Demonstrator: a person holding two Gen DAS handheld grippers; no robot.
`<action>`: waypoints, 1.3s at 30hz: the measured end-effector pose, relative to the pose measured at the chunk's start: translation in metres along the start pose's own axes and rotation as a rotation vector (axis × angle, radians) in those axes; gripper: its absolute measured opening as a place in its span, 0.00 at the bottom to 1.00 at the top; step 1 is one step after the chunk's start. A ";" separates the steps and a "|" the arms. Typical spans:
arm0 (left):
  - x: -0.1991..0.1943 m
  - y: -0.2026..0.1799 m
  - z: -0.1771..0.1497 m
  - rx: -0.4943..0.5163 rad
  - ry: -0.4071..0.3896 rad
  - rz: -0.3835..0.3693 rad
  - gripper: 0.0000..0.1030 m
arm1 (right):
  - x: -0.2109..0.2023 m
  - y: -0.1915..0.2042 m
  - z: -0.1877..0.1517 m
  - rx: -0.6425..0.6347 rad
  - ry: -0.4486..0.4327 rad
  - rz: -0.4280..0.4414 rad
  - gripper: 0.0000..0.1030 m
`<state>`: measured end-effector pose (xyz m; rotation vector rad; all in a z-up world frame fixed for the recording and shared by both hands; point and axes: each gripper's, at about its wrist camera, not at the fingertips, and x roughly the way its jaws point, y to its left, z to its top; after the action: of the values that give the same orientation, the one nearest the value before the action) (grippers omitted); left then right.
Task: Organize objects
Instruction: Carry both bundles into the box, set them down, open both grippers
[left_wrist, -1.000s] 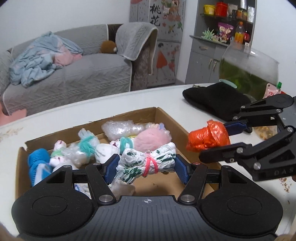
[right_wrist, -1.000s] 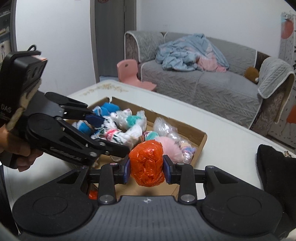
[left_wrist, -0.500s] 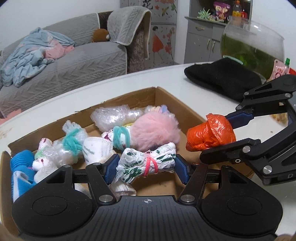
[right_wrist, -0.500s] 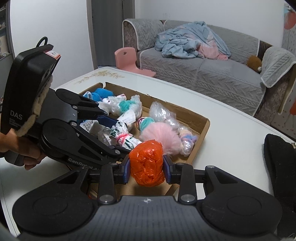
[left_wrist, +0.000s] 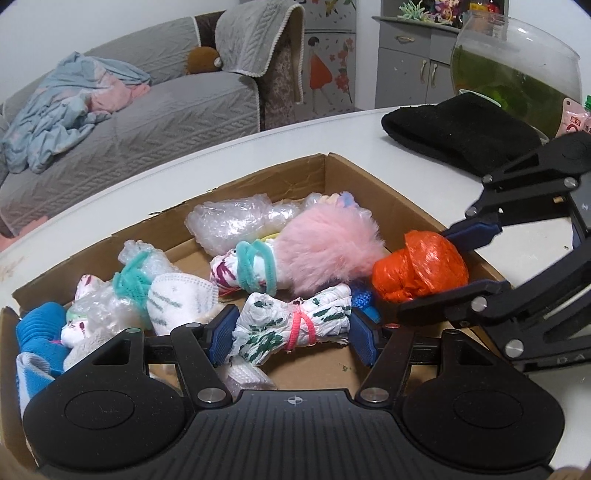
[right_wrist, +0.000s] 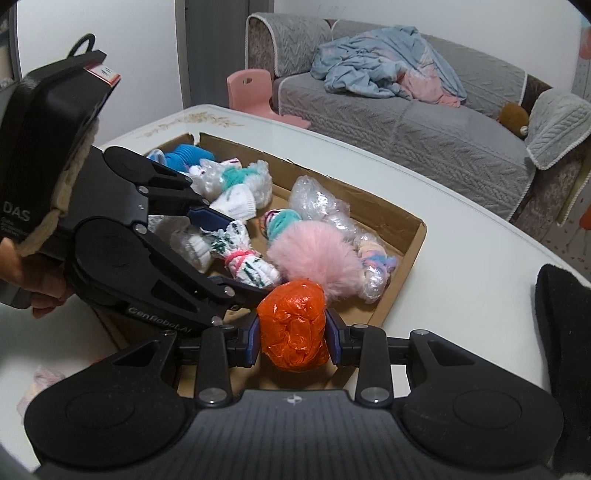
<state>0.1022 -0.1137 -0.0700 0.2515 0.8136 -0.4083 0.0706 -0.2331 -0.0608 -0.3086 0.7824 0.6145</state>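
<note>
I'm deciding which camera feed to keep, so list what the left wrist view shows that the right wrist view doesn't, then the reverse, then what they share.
Only the left wrist view shows the glass fishbowl of green water and the grey cabinet.

Only the right wrist view shows the pink chair and the person's hand holding the left gripper.

Both show the cardboard box, the pink pompom, the orange bag bundle in the right gripper, the green-printed bundle in the left gripper, and the sofa.

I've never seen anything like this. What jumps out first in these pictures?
Probably the crumpled bright orange plastic bundle, clamped in the right gripper at the near edge of the shallow cardboard box. Beside it, the left gripper squeezes a white-and-green bundle tied with a pink band, with a fluffy pink pom-pom lying behind.
</note>
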 end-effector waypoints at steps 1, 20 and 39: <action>0.001 0.000 0.000 0.000 0.004 0.001 0.67 | 0.001 0.000 0.002 -0.011 0.007 -0.001 0.31; 0.005 -0.005 0.005 -0.080 0.041 0.079 0.70 | 0.014 -0.006 0.010 -0.116 0.075 -0.039 0.31; -0.013 -0.008 0.001 -0.185 0.064 0.103 0.81 | 0.001 -0.001 0.010 -0.120 0.061 -0.062 0.40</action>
<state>0.0909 -0.1173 -0.0601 0.1343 0.8914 -0.2273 0.0774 -0.2293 -0.0544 -0.4620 0.7929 0.5967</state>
